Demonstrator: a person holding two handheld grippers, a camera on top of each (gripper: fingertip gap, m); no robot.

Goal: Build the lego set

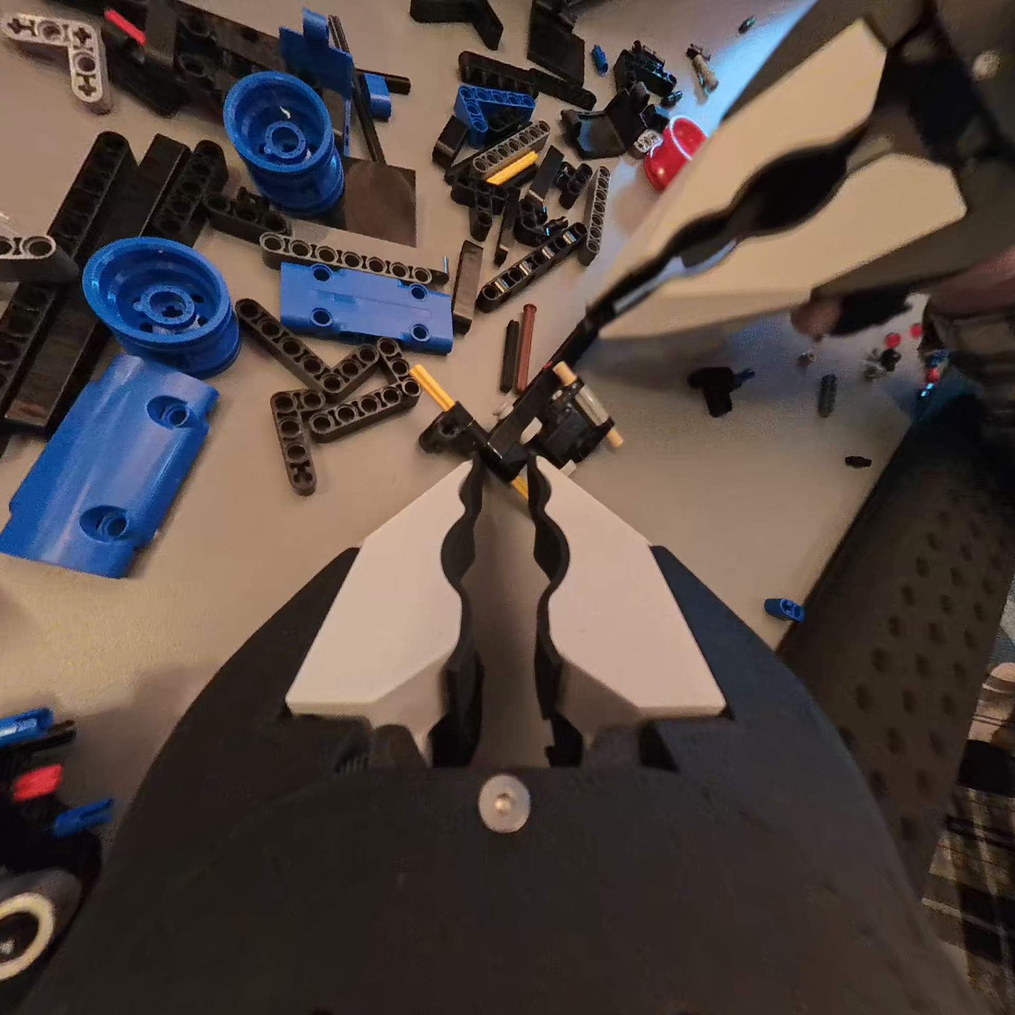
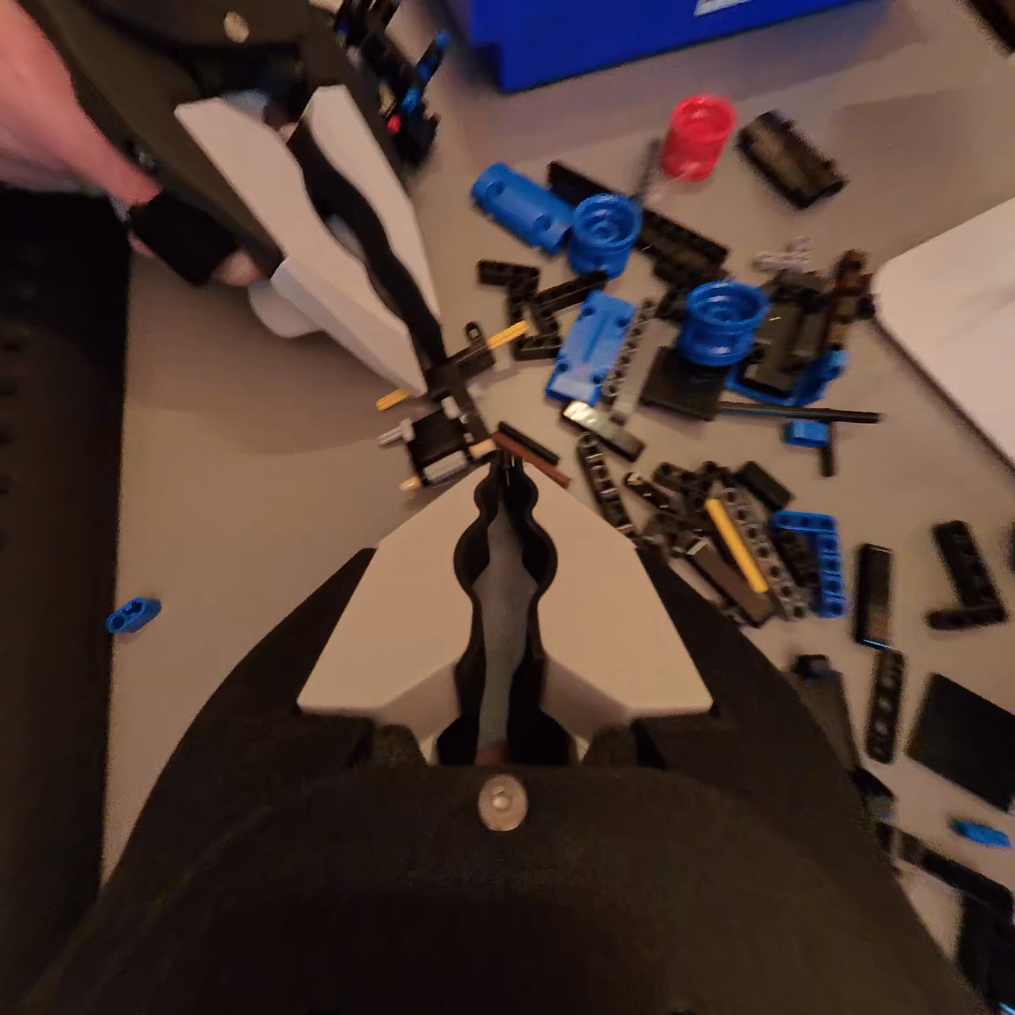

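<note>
Above grey tabletop [image 1: 686,494], both wavy-padded grippers' tips [image 1: 502,467] [image 2: 502,467] pinching angular black lego assembly [image 1: 549,423].

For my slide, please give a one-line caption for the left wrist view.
Left hand-held gripper grips a small black sub-assembly on a yellow axle, above scattered blue wheels and black beams.

- Looks like a home room, hobby table setup
- grey table [image 1: 686,522] strewn with loose toy building pieces [image 1: 340,307], blue wheels [image 1: 159,305]
- blue box [image 2: 631,38] at table's far edge
- plaid cloth [image 1: 983,857] beside dark perforated seat [image 1: 906,604]
</note>
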